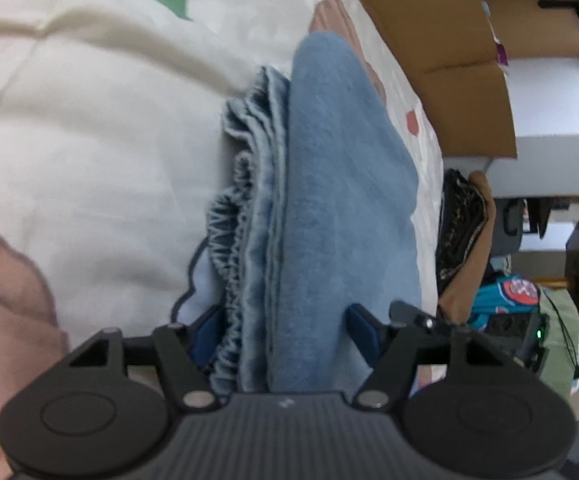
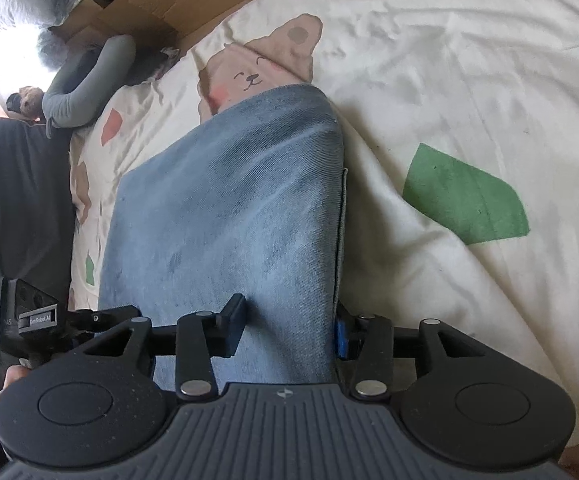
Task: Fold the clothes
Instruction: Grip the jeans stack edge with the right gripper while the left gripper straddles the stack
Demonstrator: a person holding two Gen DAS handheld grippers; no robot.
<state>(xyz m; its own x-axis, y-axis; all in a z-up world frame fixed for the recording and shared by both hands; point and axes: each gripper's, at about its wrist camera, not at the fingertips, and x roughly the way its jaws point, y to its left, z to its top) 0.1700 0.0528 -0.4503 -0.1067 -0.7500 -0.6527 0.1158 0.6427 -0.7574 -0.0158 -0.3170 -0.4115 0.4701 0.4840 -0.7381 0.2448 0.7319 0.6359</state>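
- Denim fills both wrist views: blue jeans folded into a thick stack, lying on a cream bedsheet printed with bears and coloured patches.
- Straight ahead of the left gripper the stack runs away from the camera, its elastic waistband bunched along the left side. The blue pads sit either side of the near end, and a sliver of gap shows at each pad, so I read this gripper as released around the cloth, not clenched on it.
- Ahead of the right gripper lies the smooth folded face of the same jeans. The left finger sits on top of the fabric and the right pad is beside the folded edge; whether the pads still press the cloth I cannot tell.
- Both tools straddle near edges of the bundle, probably so the fold lands square and flat on the sheet.
- Left of the right gripper, the person's other hand with the second tool shows at the bed's edge.
- Beyond the bed stand cardboard boxes, clear of the work.
- The fold looks nearly finished; letting go cleanly, without dragging layers askew, seems the remaining concern.
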